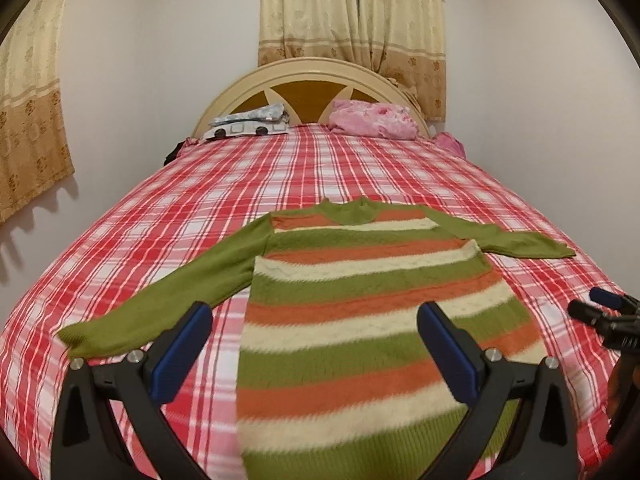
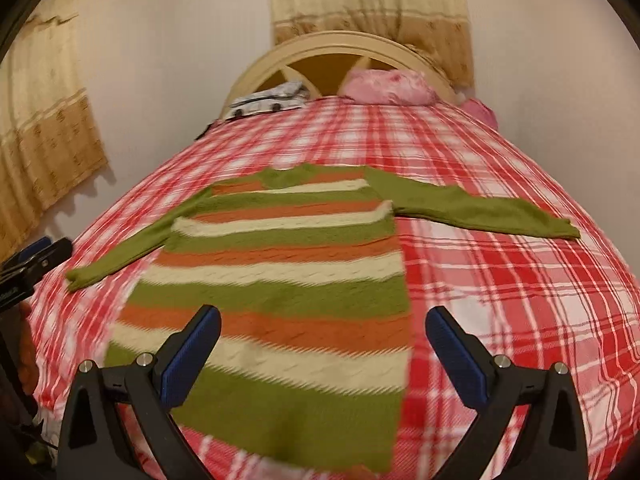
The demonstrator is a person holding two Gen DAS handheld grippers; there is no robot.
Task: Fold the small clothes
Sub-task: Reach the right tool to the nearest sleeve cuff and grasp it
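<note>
A small striped sweater (image 1: 360, 300), green, orange and cream with plain green sleeves, lies flat on the bed, neck toward the headboard and both sleeves spread out. It also shows in the right wrist view (image 2: 288, 280). My left gripper (image 1: 316, 320) is open and empty above the sweater's lower left part, near the left sleeve (image 1: 160, 304). My right gripper (image 2: 324, 324) is open and empty above the sweater's lower right edge. The right gripper also shows at the right edge of the left wrist view (image 1: 600, 308), and the left gripper at the left edge of the right wrist view (image 2: 36, 260).
The bed has a red and white plaid sheet (image 1: 280, 168). A pink pillow (image 1: 372, 120) and a patterned grey and white bundle (image 1: 248, 124) lie by the cream headboard (image 1: 312, 72). Walls and beige curtains (image 1: 352, 12) stand behind.
</note>
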